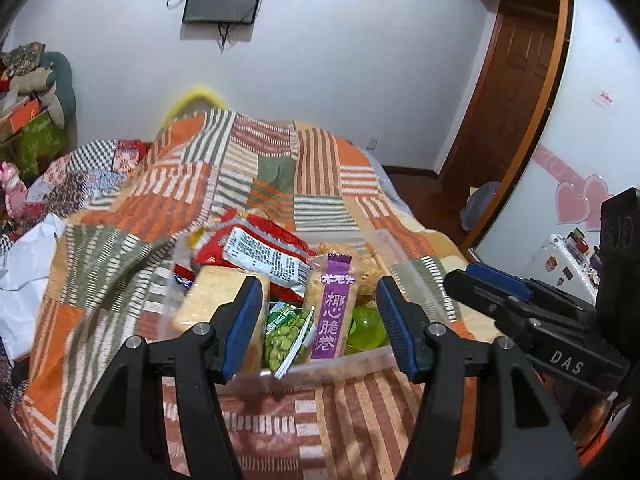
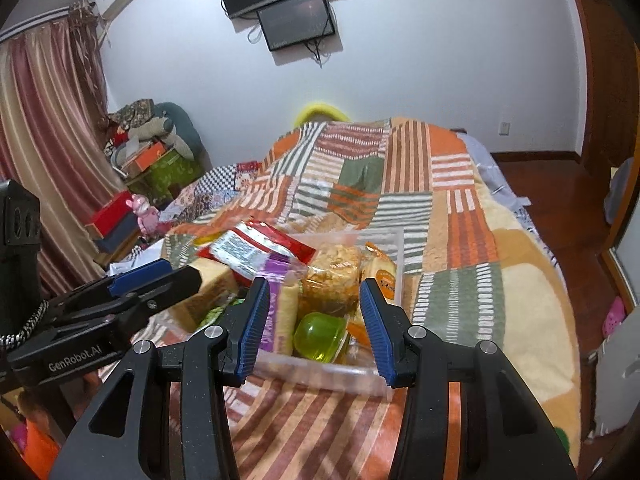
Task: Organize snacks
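Blue-padded left tongs (image 1: 320,320) hung released and empty just short of the clear plastic bin (image 1: 352,362) on the patchwork bedspread (image 1: 256,184); nothing lay between their pads. The right tongs (image 2: 312,328) hovered likewise, jaws parted and gripping nothing, over the bin's near rim, with the left at their nine o'clock. From the left tongs the snacks lay at twelve o'clock: a green pea packet (image 1: 286,338) nearest, a purple coconut-roll pack (image 1: 330,308) beside it with its long axis running near to far, a pale cracker pack (image 1: 218,298) at ten o'clock and a green jelly cup (image 1: 366,326) at two o'clock. Farther back a red bag (image 1: 256,250) lay across the heap. Both tongs pointed downward at a slant. By my judgement the right hand sat nearer the jelly cup, the left nearer the pea packet and roll pack.
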`<state>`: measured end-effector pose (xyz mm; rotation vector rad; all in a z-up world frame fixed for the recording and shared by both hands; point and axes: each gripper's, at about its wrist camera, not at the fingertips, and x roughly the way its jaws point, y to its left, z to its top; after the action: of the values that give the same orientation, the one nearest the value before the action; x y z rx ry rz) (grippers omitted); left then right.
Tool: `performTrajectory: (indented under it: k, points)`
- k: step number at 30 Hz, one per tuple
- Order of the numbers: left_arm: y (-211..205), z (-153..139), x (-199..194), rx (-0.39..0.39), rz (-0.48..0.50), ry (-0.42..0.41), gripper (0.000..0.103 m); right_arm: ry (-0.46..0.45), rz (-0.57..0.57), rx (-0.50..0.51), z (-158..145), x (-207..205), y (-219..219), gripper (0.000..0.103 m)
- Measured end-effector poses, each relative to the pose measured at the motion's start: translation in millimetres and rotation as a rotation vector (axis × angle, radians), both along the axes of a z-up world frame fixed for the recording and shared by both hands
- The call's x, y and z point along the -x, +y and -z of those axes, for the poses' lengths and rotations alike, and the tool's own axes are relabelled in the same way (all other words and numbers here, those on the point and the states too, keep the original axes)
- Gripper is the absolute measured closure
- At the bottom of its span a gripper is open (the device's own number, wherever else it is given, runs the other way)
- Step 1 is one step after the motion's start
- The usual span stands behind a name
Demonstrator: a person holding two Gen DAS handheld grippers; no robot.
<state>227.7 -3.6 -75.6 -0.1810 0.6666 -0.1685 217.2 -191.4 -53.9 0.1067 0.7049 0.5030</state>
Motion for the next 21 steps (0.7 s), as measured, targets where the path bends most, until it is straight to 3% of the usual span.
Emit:
performTrajectory:
  k: [9, 12, 13, 21]
  points:
    - [9, -52, 65, -0.025, -0.02, -0.149, 0.044, -0.134, -0.002, -0.026, -50, 48, -8, 0.059]
    - [9, -67, 85, -0.042, -0.032, -0.196, 0.037, -0.17, -0.006, -0.046, -63, 64, -9, 0.059]
    - [8, -72, 92, -0.05, -0.04, -0.219, 0.032, -0.183, -0.007, -0.05, -67, 70, -9, 0.057]
    - [9, -94, 134, -0.092, -0.074, -0.333, 0.023, -0.259, 0.015, -0.057, -84, 98, -9, 0.03]
